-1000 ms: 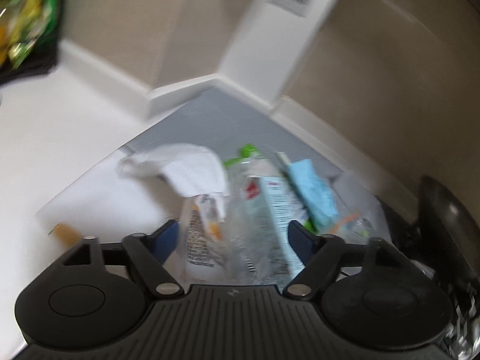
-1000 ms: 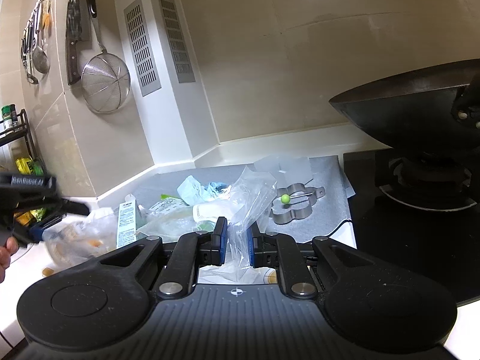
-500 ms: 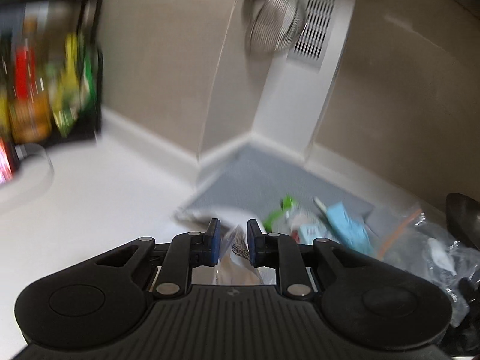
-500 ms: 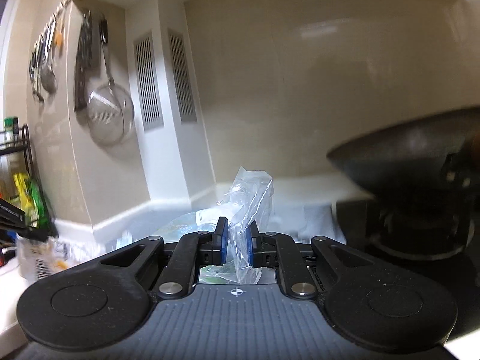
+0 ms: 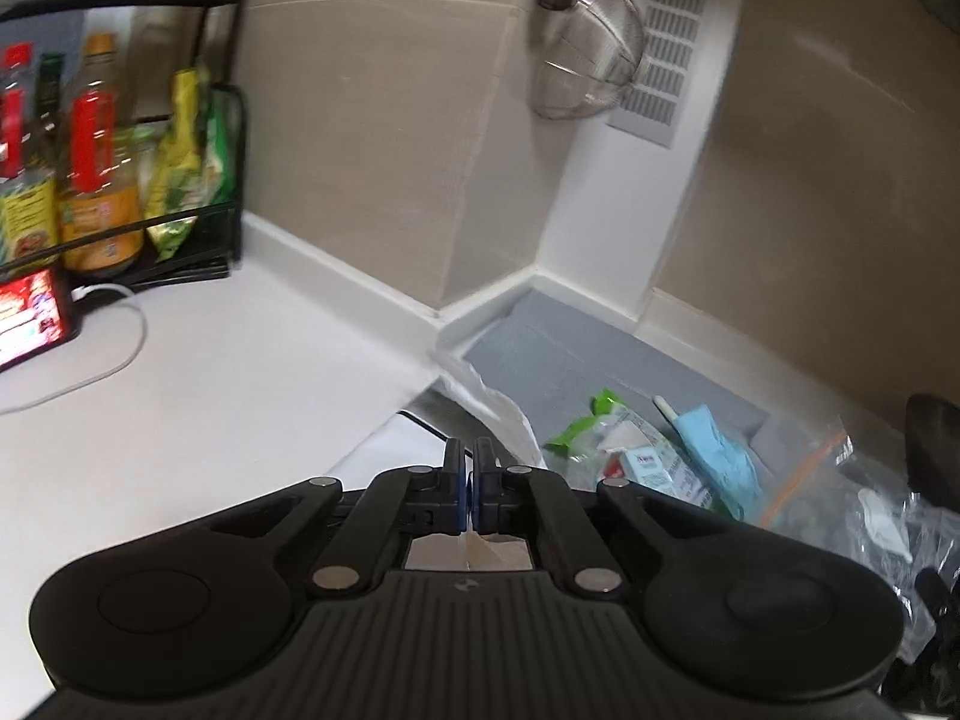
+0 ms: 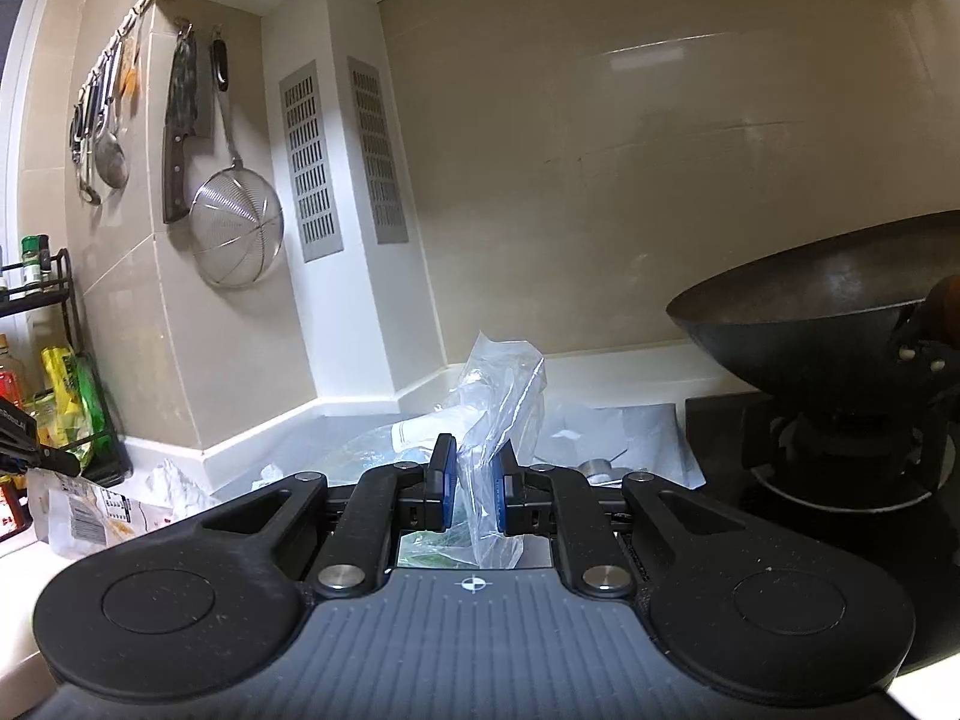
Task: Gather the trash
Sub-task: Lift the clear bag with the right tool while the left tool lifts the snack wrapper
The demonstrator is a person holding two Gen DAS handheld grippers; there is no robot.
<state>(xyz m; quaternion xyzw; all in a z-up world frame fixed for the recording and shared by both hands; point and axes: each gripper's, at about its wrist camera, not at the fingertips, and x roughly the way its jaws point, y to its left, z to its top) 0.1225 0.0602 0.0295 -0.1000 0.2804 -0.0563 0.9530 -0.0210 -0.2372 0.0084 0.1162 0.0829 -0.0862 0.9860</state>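
Grey mat point(image 5: 540, 348), pale-blue wrapper point(image 5: 717, 462), green-edged packet point(image 5: 576, 429) (clear otherwise), black wok point(image 6: 828, 324).

Crinkly clear plastic bag point(image 6: 501, 396), matt dark wok point(image 6: 822, 312), glossy wall tiles point(image 6: 630, 180).

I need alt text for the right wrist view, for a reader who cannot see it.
The right hand-held gripper pinches a crumpled clear plastic bag above a grey mat strewn with trash. A black wok sits on the stove at right; a strainer hangs on the wall.

The left tool point(image 5: 468, 468) has closed on a printed wrapper point(image 6: 90, 519) and lifted it off the pile.
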